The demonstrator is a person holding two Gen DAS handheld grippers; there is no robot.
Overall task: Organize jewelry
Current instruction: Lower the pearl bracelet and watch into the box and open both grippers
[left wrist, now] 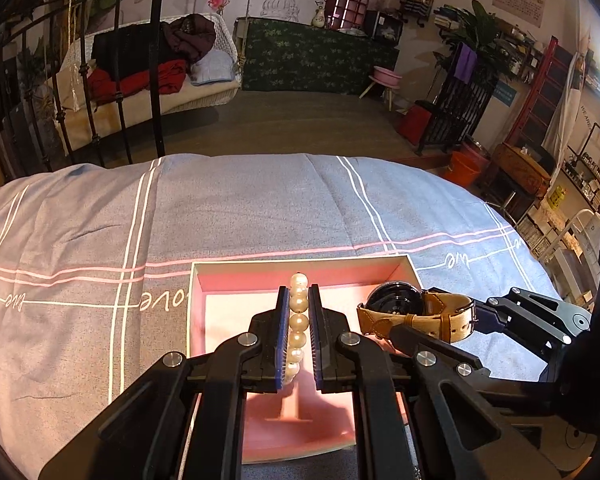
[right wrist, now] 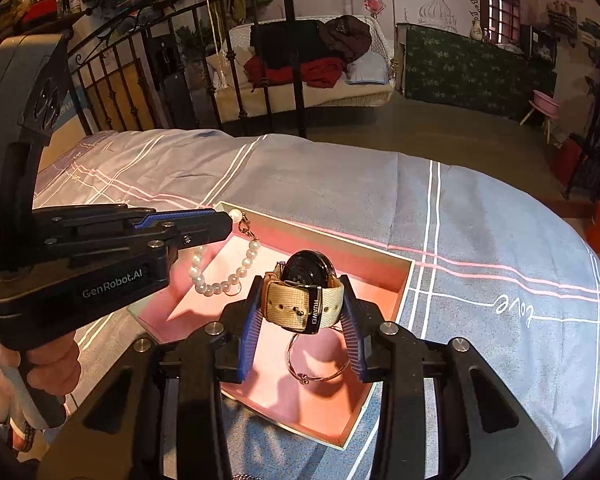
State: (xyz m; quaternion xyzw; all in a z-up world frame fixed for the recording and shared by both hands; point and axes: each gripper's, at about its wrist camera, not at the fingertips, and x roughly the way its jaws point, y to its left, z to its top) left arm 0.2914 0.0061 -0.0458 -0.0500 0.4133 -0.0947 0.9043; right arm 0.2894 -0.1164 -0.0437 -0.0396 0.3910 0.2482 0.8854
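glossy pearl bracelet (left wrist: 298, 322), woven-cloth watch strap (right wrist: 300, 307)

pink box (right wrist: 380, 276), white pearl bracelet (right wrist: 220, 286)

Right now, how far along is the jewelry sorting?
Done: a thin bangle lies in the pink tray. In hand: the left gripper holds the pearl bracelet and the right gripper holds the tan-strapped watch, both above the tray. Left: releasing both.

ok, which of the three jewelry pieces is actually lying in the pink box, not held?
The thin gold bangle. It lies loose on the pink box floor, while the pearl bracelet hangs from the left gripper and the watch sits clamped in the right gripper.
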